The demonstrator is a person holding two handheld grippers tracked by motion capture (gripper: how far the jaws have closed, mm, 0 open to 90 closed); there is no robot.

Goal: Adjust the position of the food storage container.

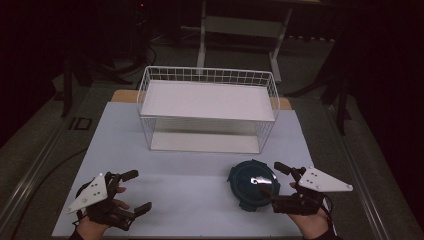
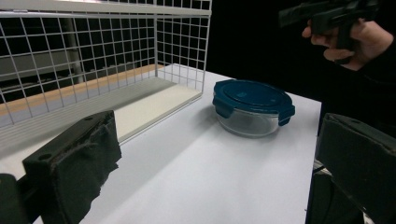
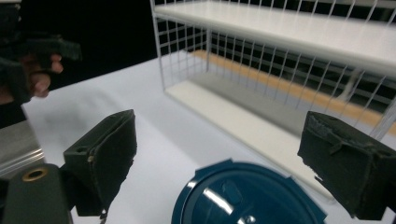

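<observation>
Container (image 1: pixel 251 184) sits between the right tool's (image 1: pixel 274 181) spread jaws.

I can read no writing, label, brand, number or sign anywhere around me. The blue lid (image 1: pixel 252 181) of the glass container carries only a glare, the white wire rack (image 1: pixel 207 107) is plain, and the counter (image 1: pixel 190 200) is bare of print.
</observation>
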